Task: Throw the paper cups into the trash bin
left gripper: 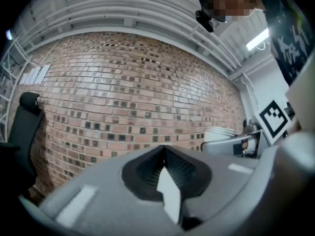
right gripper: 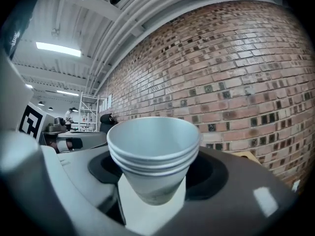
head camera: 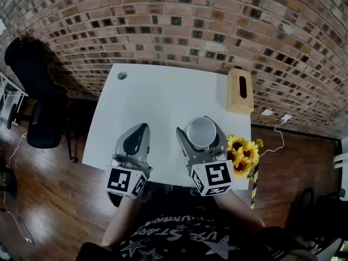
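- The brick wall point(head camera: 179, 31) fills the far side of every view, and no trash bin shows in any of them. The bin must be found before the throw, and a blind swing toward it could send the load onto the floor.
- The white table point(head camera: 157, 97) lies below both grippers with nothing of the task left on it that I can see. A wooden tissue box point(head camera: 240, 89) sits at its far right edge.
- A black office chair point(head camera: 38, 91) stands off the table's left side. It could be in the way if the bin lies over there.
- The right gripper point(head camera: 200, 137) is clamped on the paper cups point(right gripper: 152, 151), a nested stack standing upright and open end up, held low on its tapered body.
- That taper is the main risk. A loose squeeze lets the stack slide down and out, and a hard one buckles the thin walls.
- Tipped too early, the inner cups could slip out of the outer one and scatter short of the bin.
- The left gripper point(head camera: 142, 128) has its jaws pressed together on nothing, beside the right one. It can't catch a falling cup unless it opens.
- The sunflowers point(head camera: 242, 156) stand just beside the right gripper at the table's near right corner. A rightward sweep would likely knock them.
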Demonstrator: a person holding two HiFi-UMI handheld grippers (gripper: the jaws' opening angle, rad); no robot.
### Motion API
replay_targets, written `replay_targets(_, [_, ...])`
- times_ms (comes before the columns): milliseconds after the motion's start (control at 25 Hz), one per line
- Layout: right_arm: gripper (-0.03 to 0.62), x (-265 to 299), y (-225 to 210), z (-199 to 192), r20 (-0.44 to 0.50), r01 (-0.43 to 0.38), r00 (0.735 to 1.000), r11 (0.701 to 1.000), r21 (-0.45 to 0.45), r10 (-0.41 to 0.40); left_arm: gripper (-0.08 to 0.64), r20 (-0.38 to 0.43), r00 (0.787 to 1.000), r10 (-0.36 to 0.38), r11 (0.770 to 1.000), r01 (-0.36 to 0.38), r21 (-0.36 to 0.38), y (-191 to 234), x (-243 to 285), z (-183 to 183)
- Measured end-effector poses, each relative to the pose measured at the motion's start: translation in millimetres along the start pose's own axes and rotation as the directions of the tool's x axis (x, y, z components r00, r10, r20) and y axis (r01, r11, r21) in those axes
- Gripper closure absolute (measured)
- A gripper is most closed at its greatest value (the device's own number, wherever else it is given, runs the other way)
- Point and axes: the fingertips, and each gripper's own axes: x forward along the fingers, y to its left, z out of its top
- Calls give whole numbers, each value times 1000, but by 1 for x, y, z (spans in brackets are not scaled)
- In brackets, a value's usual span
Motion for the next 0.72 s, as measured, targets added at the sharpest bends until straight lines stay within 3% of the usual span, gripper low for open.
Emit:
replay_targets(200, [247, 17, 38, 4, 11, -148, 989, 989, -18, 148, 557, 8, 991, 136, 990, -136, 29, 23, -32, 4])
replay_targets(360, [247, 33, 83, 6, 16, -305, 952, 952, -22, 306, 557, 30, 959, 282, 959, -283, 33, 50, -77, 9])
replay_targets(560, [247, 36, 158, 0, 15, -477, 878, 877, -56, 478, 557, -8, 881, 472, 880, -471, 61, 87, -158, -1])
replay_targets(640, [247, 31, 196, -2, 15, -562, 825, 824, -74, 565, 557, -6, 838, 546, 836, -545, 58, 99, -194, 2])
replay_targets(720, [247, 24, 234, -5, 14, -651, 756, 755, -78, 654, 557, -1, 785, 619, 784, -618, 63, 109, -231, 4])
